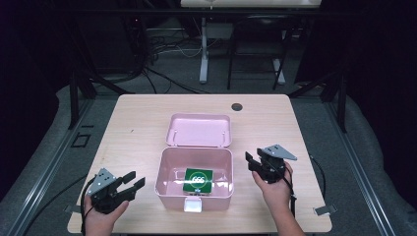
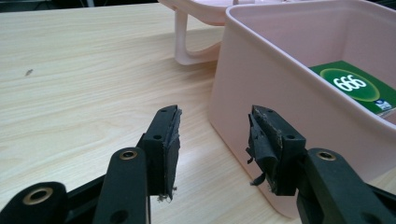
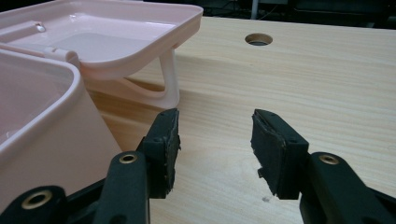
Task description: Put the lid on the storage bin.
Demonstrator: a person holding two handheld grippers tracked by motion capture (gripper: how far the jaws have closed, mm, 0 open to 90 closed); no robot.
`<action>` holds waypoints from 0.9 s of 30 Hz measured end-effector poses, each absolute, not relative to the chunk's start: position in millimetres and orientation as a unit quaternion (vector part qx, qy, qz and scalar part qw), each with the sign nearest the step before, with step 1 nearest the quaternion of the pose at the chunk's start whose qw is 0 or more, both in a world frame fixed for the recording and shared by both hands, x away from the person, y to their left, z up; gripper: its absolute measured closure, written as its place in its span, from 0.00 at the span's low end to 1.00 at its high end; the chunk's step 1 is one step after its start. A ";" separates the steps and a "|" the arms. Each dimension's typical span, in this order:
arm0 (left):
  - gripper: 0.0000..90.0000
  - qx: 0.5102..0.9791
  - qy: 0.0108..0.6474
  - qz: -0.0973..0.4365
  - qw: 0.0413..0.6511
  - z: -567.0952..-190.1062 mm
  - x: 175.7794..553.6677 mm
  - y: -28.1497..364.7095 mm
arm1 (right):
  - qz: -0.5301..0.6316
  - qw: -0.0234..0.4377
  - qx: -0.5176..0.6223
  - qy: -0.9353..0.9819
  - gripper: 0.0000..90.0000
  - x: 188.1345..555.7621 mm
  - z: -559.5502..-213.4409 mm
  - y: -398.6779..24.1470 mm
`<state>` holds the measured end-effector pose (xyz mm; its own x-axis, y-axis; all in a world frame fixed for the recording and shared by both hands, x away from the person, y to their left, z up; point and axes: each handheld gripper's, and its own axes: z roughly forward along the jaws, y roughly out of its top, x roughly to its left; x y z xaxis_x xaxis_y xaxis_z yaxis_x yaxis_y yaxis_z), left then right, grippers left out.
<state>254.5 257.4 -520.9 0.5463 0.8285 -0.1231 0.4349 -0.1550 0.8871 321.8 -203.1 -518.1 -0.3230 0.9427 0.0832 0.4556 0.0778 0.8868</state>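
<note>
Black rubber pads line the jaws of both grippers, and both pairs stand wide apart with nothing between them. The left gripper (image 1: 129,183) is held low at the near left of the table, its jaws aimed toward the pink box (image 1: 162,184); in the left gripper view its worn right pad (image 2: 266,149) sits just beside the box's outer wall (image 2: 261,88), though contact cannot be made out. The right gripper (image 1: 252,159) hovers at the box's right side, its jaws parted over bare wood in the right gripper view, with the box wall (image 3: 51,135) close at their left. The box stands open near the table's front middle, its lid (image 1: 199,130) swung back flat behind it on its curved arm (image 3: 170,81). Inside lies a green card (image 1: 198,181) with a white "666" mark. The table (image 1: 137,118) is pale wood-grain laminate with a round cable hole (image 1: 237,106) near its far edge. Beyond it the room is dark, with cables on a grey floor (image 1: 162,73) and the white leg of another desk (image 1: 203,54).
</note>
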 end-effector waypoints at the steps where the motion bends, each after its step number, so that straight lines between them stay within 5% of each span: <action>1: 0.59 0.734 0.430 0.202 0.486 -520.9 254.3 256.7 | 0.443 0.272 0.513 0.683 0.57 321.8 -518.2 -202.8; 27: 0.61 0.742 0.422 0.192 0.485 -518.0 254.5 249.8 | 0.460 0.239 0.510 0.686 0.57 324.1 -503.8 -198.8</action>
<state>254.5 249.8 -518.0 0.5708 0.8117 -0.1238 0.4391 -0.1744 0.8813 324.1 -198.8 -503.8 -0.3644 0.9205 0.1408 0.4807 0.0564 0.8751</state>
